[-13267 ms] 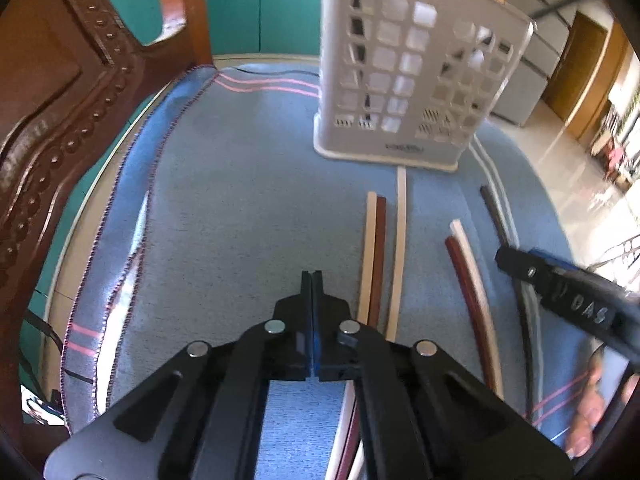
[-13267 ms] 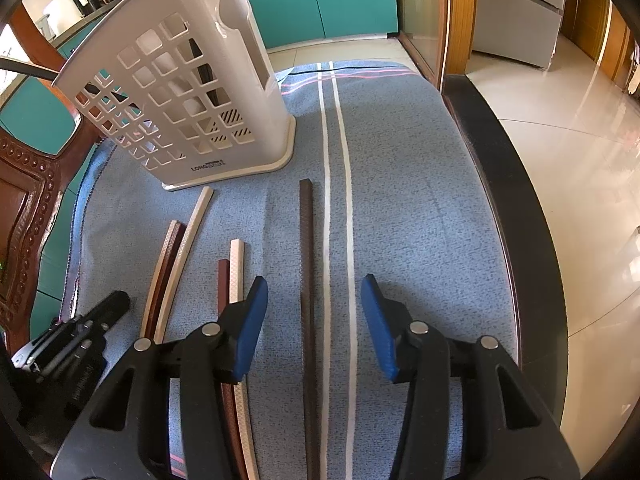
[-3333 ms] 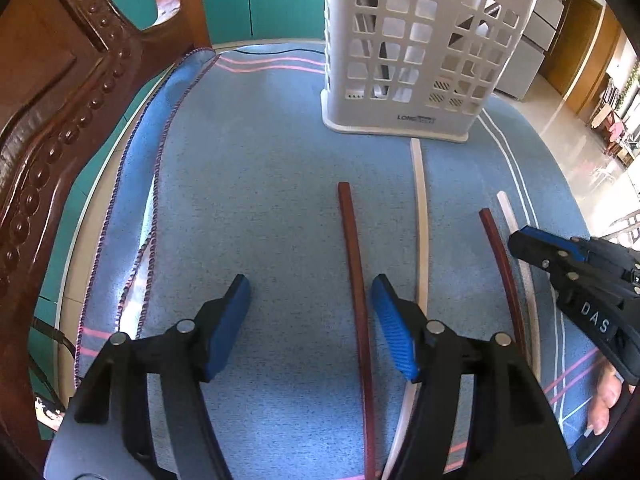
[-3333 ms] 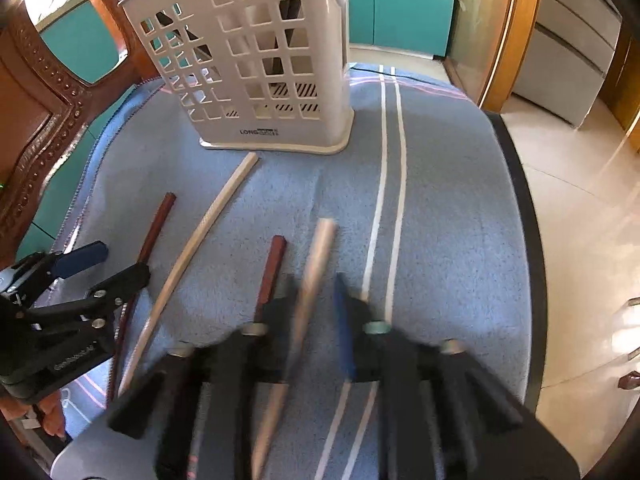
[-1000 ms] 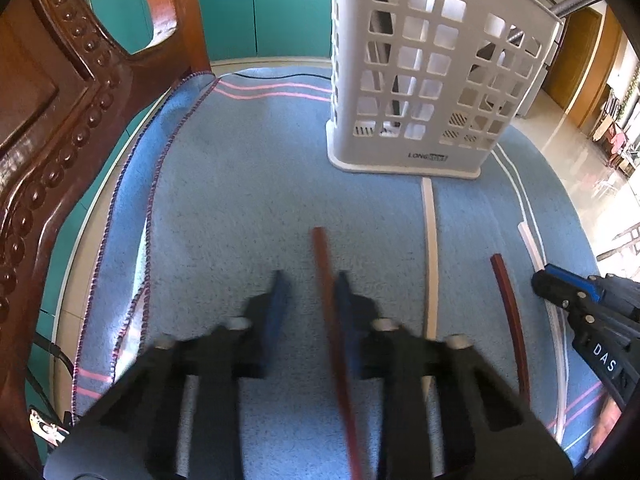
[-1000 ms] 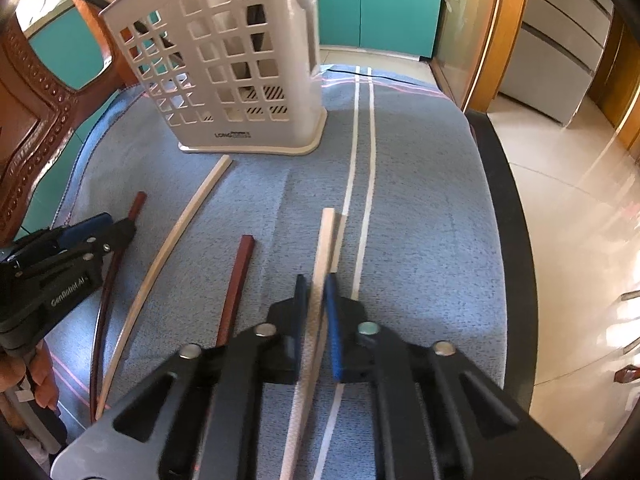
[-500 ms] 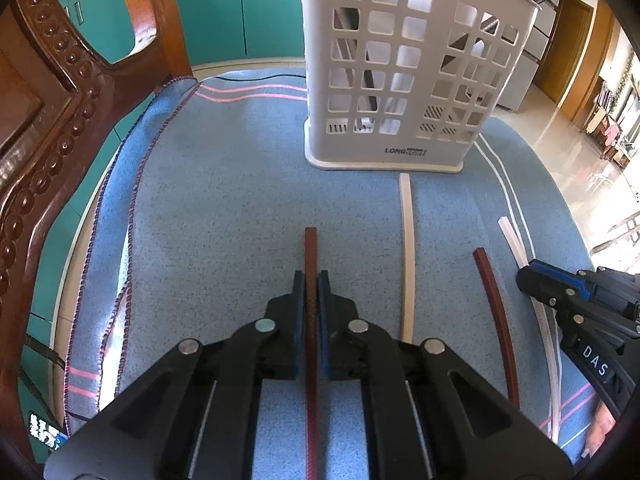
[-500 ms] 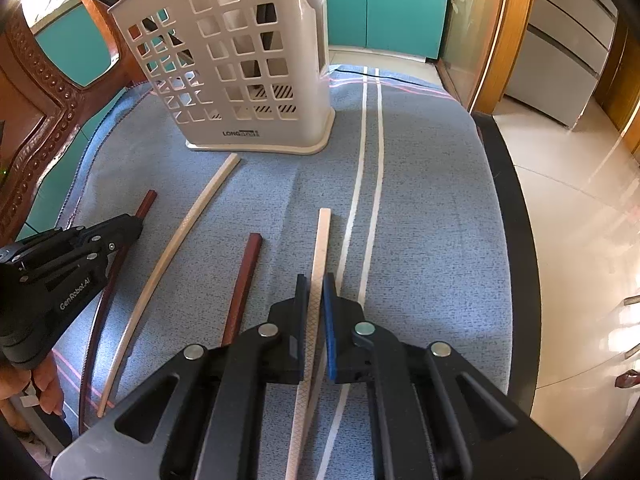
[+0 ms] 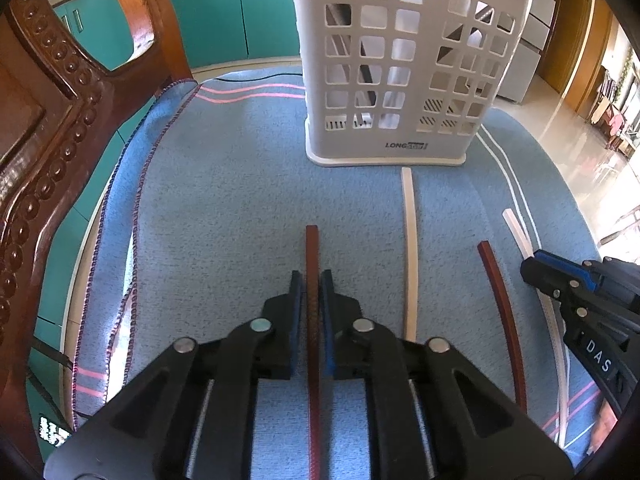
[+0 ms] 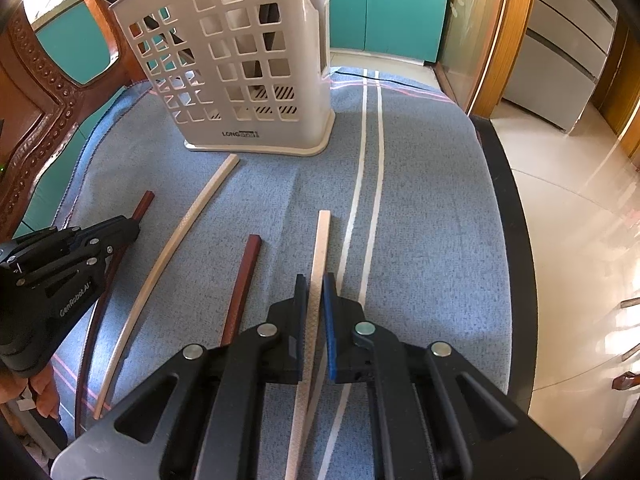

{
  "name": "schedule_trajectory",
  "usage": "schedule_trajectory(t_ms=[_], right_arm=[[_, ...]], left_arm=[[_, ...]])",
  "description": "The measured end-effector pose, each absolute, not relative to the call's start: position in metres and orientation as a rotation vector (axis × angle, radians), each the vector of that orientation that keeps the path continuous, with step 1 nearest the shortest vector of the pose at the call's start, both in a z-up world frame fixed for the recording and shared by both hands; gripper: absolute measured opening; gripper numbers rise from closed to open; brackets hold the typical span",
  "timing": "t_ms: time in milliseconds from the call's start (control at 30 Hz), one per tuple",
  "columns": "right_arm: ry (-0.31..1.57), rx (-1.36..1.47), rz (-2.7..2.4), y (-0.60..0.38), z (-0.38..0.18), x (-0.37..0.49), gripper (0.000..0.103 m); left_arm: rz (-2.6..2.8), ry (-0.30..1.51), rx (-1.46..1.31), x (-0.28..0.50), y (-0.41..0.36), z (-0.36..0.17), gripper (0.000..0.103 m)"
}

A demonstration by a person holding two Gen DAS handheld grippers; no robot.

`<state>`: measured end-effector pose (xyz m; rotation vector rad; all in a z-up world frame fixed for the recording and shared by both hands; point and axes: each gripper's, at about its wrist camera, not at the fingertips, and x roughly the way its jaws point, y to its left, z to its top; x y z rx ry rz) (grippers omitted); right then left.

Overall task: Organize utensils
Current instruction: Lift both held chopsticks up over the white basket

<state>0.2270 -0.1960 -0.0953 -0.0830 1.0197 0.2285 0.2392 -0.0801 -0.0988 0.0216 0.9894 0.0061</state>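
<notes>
Both tongs pinch a chopstick: the left gripper (image 9: 311, 280), whose jaws have just been easing apart, holds a dark red chopstick (image 9: 312, 248), the right gripper (image 10: 315, 282) a pale chopstick (image 10: 322, 240) (two more lie between). Next, I judge, each needs lifting and dropping into the white basket (image 9: 404, 80) beyond; its contents are barely legible through the holes.
</notes>
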Motion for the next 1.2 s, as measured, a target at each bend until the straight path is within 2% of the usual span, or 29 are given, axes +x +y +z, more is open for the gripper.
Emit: schedule_trajectory(t_ms=[33, 100, 200, 267, 333, 367, 600, 967, 1200], right_arm=[[1.018, -0.087, 0.227, -0.195, -0.095, 0.227, 0.011], [1.015, -0.096, 0.227, -0.193, -0.095, 0.226, 0.015], [1.011, -0.103, 0.224, -0.191, -0.096, 0.226, 0.017], [1.009, -0.100, 0.222, -0.190, -0.096, 0.227, 0.017], [1.008, -0.093, 0.220, -0.192, -0.095, 0.228, 0.013], [1.007, -0.090, 0.219, -0.193, -0.095, 0.228, 0.008], [0.909, -0.035, 0.270, -0.205, -0.069, 0.217, 0.006], [0.613, 0.060, 0.481, -0.227, 0.052, 0.159, 0.006], [0.420, 0.113, 0.527, -0.228, 0.142, 0.170, 0.007]], left_arm=[[0.013, 0.990, 0.024, 0.239, -0.080, -0.099, 0.028], [0.016, 0.996, 0.015, 0.240, -0.078, -0.099, 0.035], [0.007, 0.997, 0.016, 0.239, -0.079, -0.100, 0.035], [-0.011, 0.996, 0.009, 0.239, -0.080, -0.099, 0.026], [-0.029, 0.998, 0.016, 0.238, -0.084, -0.099, 0.008], [-0.033, 0.996, 0.019, 0.238, -0.085, -0.099, 0.007], [-0.062, 0.900, -0.020, 0.228, -0.086, -0.070, 0.007], [-0.203, 0.562, -0.150, 0.162, -0.058, 0.071, 0.007], [-0.203, 0.320, -0.198, 0.174, -0.048, 0.164, 0.007]])
